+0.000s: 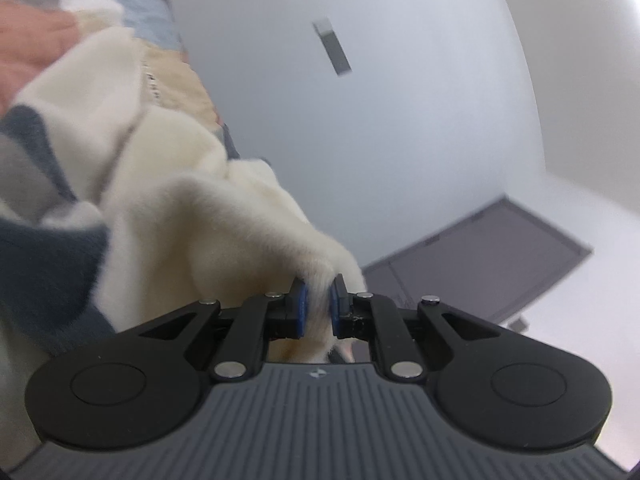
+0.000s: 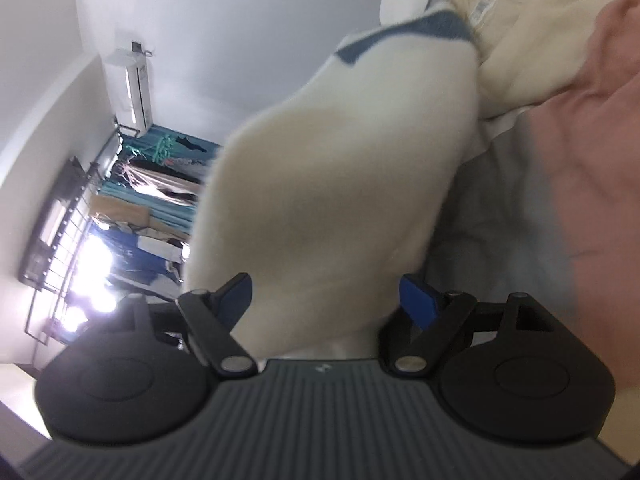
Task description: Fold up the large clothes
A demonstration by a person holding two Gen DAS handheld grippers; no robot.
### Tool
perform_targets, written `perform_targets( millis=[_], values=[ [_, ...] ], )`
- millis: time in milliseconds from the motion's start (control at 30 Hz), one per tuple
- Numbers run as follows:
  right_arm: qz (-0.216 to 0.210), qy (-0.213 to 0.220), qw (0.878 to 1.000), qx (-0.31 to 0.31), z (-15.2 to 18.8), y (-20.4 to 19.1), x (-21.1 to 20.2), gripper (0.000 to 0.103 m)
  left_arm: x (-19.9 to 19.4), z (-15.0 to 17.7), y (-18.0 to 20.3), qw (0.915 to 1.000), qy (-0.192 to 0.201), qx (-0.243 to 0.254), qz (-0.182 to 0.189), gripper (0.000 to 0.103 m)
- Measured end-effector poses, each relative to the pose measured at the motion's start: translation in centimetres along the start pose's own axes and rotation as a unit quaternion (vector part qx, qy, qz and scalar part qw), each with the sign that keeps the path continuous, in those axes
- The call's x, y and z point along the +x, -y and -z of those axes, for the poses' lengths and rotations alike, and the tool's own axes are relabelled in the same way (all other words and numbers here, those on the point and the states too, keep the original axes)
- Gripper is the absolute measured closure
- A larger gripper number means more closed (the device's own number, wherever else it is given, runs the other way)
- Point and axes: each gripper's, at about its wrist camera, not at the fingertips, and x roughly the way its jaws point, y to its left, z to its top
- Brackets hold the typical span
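Pinching cream garment fold: left tongs; right tongs spread, cloth between.

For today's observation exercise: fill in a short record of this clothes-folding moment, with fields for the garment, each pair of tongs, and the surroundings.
garment: cream fleece garment with dark blue patches, bunched and lifted
left tongs: shut on a pinch of the cream fabric
right tongs: open, fabric lying between the fingers, pads not pressing it
surroundings: pale wall, air conditioner, clothes rack
sharpness: both views blurred
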Motion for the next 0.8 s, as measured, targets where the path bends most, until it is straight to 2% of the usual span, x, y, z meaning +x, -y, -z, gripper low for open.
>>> perform_targets(
  millis=[100,333,367,400,500,533,667,800],
  values=[
    [0.030,0.000,0.998,-0.053,0.5,-0.1,1.2,0.020,-0.1,-0.6,-1.0,0.9996,0.017,-0.024,-0.001,0.090],
    [0.020,-0.018,0.998,-0.054,0.4,1.0,3.2,0.021,1.2,-1.2,-2.3,0.9983,0.029,-0.045,-0.024,0.090],
    [0.017,-0.013,0.998,-0.056,0.4,0.9,3.1,0.024,1.3,-1.3,-2.5,0.9982,0.029,-0.047,-0.025,0.089],
    [0.020,-0.008,0.998,-0.061,0.3,0.8,3.1,0.031,1.2,-1.3,-2.6,0.9981,0.026,-0.047,-0.028,0.089],
    [0.031,0.011,0.994,-0.105,0.4,-0.5,2.2,0.063,1.5,-1.4,-3.3,0.9979,0.019,-0.053,-0.033,0.089],
    [0.027,0.016,0.993,-0.111,0.3,-0.8,2.0,0.070,1.7,-1.5,-3.3,0.9978,0.017,-0.053,-0.035,0.089],
    [0.011,0.033,0.994,-0.107,-0.4,-1.9,0.2,0.078,1.6,-1.5,-2.3,0.9992,0.000,-0.025,-0.033,0.089],
    [0.010,0.063,0.992,-0.111,-0.8,-3.0,-2.4,0.084,1.5,0.1,-1.1,0.9981,-0.047,0.005,-0.039,0.089]
  ],
)
